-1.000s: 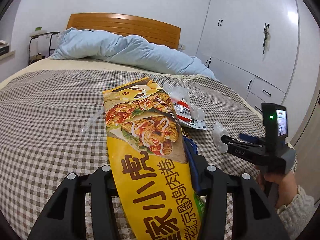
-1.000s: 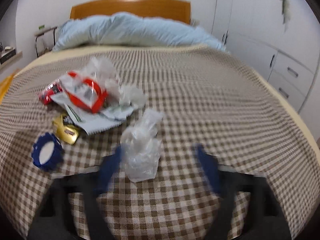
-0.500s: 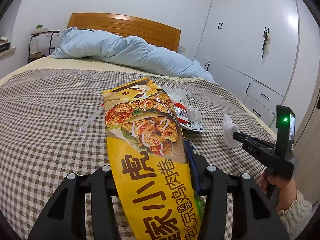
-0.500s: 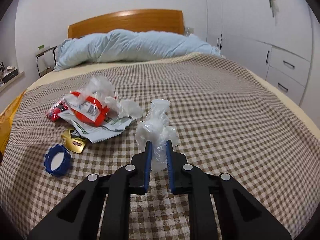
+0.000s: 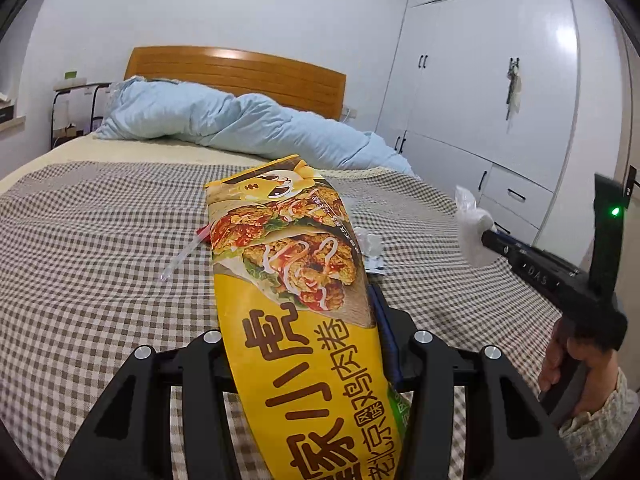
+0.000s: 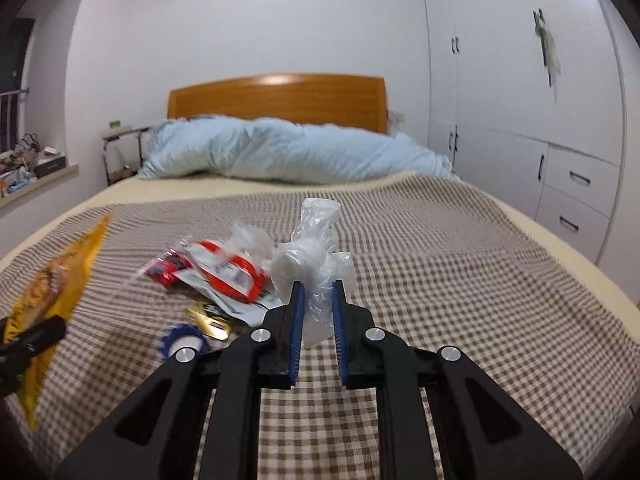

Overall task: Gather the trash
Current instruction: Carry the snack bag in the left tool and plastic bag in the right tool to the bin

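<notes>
My left gripper (image 5: pixel 304 344) is shut on a large yellow food bag (image 5: pixel 296 280) that stands up between its fingers, above the checked bedspread (image 5: pixel 100 248). My right gripper (image 6: pixel 316 292) is shut on a crumpled clear plastic wrapper (image 6: pixel 314 256) and holds it above the bed; it also shows at the right of the left wrist view (image 5: pixel 486 238), with the wrapper (image 5: pixel 472 228) at its tip. More trash lies on the bed: a red and white wrapper pile (image 6: pixel 224 272), a gold packet (image 6: pixel 210 320), a blue ring (image 6: pixel 184 342) and a clear straw (image 5: pixel 180 258).
A light blue duvet (image 6: pixel 296 156) lies heaped at the wooden headboard (image 6: pixel 276 98). White wardrobes and drawers (image 6: pixel 560 160) run along the right of the bed. A small side table (image 5: pixel 72 112) stands at the far left.
My right gripper closed on the clear wrapper and lifted it off the bed, rising over the second. My left gripper keeps its hold on the yellow bag and has tilted up a little.
</notes>
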### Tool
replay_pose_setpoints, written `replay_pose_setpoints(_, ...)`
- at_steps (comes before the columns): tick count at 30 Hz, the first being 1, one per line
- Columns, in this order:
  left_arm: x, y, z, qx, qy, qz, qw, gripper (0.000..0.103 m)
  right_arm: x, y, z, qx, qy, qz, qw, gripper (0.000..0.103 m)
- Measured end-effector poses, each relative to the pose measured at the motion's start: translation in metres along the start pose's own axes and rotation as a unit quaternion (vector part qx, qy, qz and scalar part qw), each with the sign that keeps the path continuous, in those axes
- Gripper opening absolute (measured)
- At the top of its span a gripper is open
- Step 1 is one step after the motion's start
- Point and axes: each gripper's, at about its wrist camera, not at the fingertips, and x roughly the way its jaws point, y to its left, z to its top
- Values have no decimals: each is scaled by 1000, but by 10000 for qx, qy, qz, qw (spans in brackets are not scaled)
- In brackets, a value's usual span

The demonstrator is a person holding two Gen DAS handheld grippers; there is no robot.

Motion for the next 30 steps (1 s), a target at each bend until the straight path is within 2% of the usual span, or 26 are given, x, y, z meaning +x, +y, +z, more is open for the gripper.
replay_pose_setpoints(11, -50, -27, -7, 219, -228, -272, 9991, 47, -88, 4, 0, -69, -452, 253, 9986, 14)
replay_pose_setpoints(20, -94, -47, -10, 258, -244, -415, 9985, 47, -132, -1, -12, -95, -437, 280, 9986, 14)
replay_pose_setpoints(30, -147, -62, -19, 622, -282, -458, 9966, 47, -178, 0, -33, -135, -401, 411, 9983, 14)
